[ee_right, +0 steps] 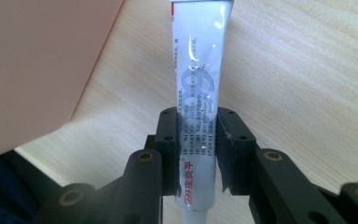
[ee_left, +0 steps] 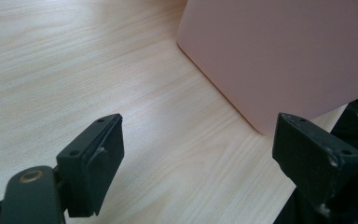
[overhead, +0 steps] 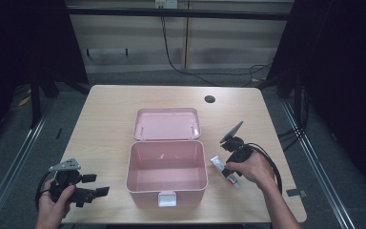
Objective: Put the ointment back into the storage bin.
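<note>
The right claw [ee_right: 196, 140] is clamped on the white, silver-sheened ointment tube with printed lettering [ee_right: 198, 88], its two black jaws pressing the tube's flanks near the capped end, so the pick-up appears complete. The tube has not yet gone into the open pink plastic storage box with hinged lid [overhead: 167, 191]; placing it inside and releasing remain to be done, and closing the lid may follow. In the high view the tube [overhead: 218, 165] lies just beside the box's right wall, outside it, low over the light wood-grain desk [overhead: 105, 119]; whether it touches the desk cannot be told. In the right gripper view the tube runs straight out between the jaws, away from the camera, with the box wall at its left. The left claw [ee_left: 196, 158] stands wide open and empty, near the box's front left corner.
</note>
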The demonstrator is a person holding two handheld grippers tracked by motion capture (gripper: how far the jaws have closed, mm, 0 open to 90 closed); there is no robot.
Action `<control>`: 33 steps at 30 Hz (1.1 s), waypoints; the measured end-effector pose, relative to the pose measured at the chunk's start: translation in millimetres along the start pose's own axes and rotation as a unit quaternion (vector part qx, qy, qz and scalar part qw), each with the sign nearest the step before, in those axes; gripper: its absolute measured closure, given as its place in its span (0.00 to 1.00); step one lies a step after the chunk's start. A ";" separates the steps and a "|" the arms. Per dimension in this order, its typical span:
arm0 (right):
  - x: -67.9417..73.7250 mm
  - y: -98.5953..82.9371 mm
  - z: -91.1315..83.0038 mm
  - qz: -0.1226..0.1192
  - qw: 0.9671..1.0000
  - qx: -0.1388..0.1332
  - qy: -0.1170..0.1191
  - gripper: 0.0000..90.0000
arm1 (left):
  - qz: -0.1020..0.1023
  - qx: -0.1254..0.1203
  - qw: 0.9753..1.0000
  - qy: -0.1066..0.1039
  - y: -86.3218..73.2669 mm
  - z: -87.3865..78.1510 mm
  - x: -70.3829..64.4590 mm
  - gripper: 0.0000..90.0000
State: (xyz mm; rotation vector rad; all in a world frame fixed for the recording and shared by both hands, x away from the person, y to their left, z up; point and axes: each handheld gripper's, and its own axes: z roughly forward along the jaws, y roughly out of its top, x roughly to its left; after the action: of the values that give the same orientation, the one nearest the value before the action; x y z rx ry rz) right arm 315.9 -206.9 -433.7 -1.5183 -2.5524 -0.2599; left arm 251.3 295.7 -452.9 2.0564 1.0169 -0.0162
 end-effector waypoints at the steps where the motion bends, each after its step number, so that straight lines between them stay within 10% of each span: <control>1: 0.1 -0.8 -1.8 -0.002 1.000 0.002 0.000 0.80 | 0.000 0.000 1.000 0.000 0.0 0.0 -0.1 0.18; 33: 8.6 -23.8 -41.1 -0.102 0.993 0.035 0.037 0.80 | 0.000 0.002 1.000 0.002 0.0 0.1 0.4 0.18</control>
State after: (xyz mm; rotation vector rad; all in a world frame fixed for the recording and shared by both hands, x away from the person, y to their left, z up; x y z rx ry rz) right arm 292.8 -220.3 -393.4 -1.2016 -2.6286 -0.2435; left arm 251.6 295.9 -453.1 2.0609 1.0203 -0.0153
